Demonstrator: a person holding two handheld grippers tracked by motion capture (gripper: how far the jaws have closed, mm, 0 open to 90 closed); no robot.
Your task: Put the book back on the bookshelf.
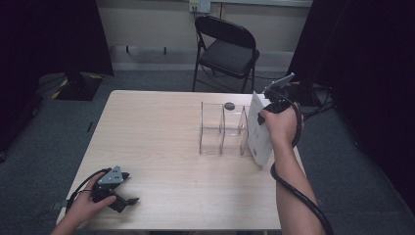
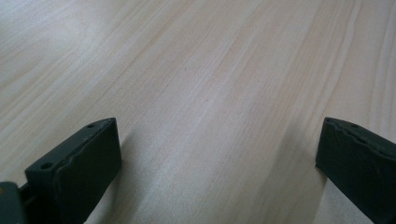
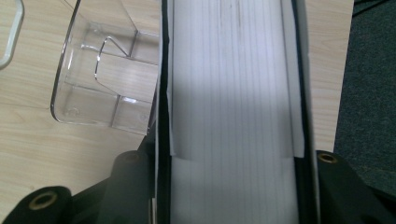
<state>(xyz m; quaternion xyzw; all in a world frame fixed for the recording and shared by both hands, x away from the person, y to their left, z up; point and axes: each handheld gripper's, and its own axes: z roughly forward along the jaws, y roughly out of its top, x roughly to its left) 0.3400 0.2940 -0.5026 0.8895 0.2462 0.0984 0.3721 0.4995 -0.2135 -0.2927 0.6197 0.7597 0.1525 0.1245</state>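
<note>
Evidently, a white book [image 1: 258,131] was held upright at the right end of the clear divider rack [image 1: 222,128], just beside it.
The right gripper [image 1: 266,108] was clamped on the book's top, jaws partly closed. Insertion was judged pending; alignment over a slot would be required. The left gripper [image 1: 128,188] rested open, empty, on the table [image 1: 161,132].
</note>
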